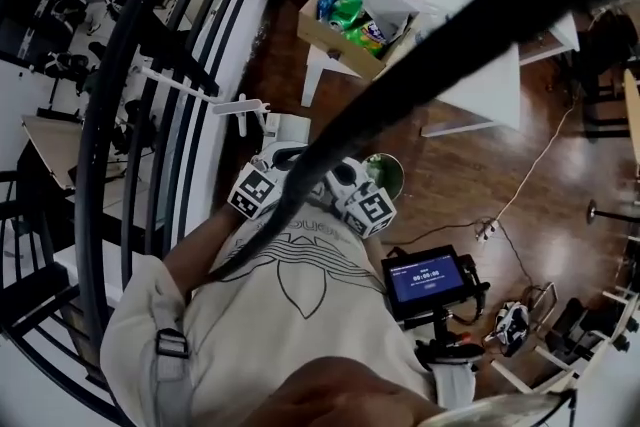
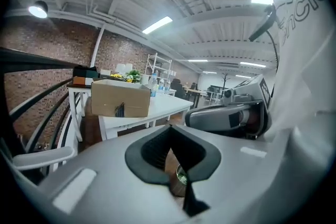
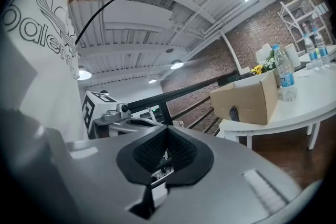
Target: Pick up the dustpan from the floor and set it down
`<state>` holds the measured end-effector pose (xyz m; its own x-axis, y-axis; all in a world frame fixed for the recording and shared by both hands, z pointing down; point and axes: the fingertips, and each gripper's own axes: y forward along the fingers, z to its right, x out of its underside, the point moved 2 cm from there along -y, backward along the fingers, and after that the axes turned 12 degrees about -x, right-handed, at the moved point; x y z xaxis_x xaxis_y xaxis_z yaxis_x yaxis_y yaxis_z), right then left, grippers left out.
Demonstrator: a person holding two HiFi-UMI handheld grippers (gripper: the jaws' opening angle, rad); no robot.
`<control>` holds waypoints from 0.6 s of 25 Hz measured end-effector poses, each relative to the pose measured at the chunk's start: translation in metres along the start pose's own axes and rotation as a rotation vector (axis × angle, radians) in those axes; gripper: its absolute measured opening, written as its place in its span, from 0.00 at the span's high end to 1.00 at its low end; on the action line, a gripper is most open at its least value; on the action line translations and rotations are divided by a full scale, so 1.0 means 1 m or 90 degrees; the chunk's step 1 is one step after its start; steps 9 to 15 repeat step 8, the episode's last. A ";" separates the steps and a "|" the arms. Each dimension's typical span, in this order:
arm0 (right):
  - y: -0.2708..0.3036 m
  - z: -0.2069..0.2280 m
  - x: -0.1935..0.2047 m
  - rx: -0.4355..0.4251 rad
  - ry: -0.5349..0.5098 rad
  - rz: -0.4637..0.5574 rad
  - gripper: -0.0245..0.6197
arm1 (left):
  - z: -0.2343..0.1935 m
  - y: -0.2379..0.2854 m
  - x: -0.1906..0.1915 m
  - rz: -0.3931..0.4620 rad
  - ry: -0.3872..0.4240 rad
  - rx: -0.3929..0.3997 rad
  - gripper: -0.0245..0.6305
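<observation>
White flat piece, probably the dustpan [image 1: 290, 128], though its shape is too small to be sure: it lies on the floor at the edge by the black railing [image 1: 150, 115], just beyond both grippers and touched by neither. Left gripper [image 2: 172, 144]: jaws clenched together on nothing, with only brown floor and a round rim showing through the hollow of its pads. Right gripper [image 3: 167, 141]: jaws likewise closed and empty, with a scrap of white showing behind them. Both are held nearly level, side by side against the person's white shirt; this reads as a parked posture, the pan left standing free on the floor. Green-lined bin [image 1: 386, 173]: on the floor beside the right gripper. Small screen [image 1: 428, 277]: on a stand, further right. Cardboard box [image 1: 350, 15] of snack packets: at the near corner of the white table [image 1: 480, 85], well apart.
</observation>
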<state>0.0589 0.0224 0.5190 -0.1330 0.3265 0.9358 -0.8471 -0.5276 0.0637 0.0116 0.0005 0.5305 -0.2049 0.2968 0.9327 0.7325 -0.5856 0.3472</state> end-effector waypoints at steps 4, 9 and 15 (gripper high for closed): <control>-0.005 0.007 0.000 0.019 -0.013 -0.002 0.96 | -0.015 0.004 0.004 -0.017 -0.041 -0.041 0.93; -0.012 0.014 -0.002 0.039 -0.014 0.000 0.96 | -0.021 0.005 0.004 -0.018 -0.070 -0.062 0.93; -0.012 0.014 -0.002 0.039 -0.014 0.000 0.96 | -0.021 0.005 0.004 -0.018 -0.070 -0.062 0.93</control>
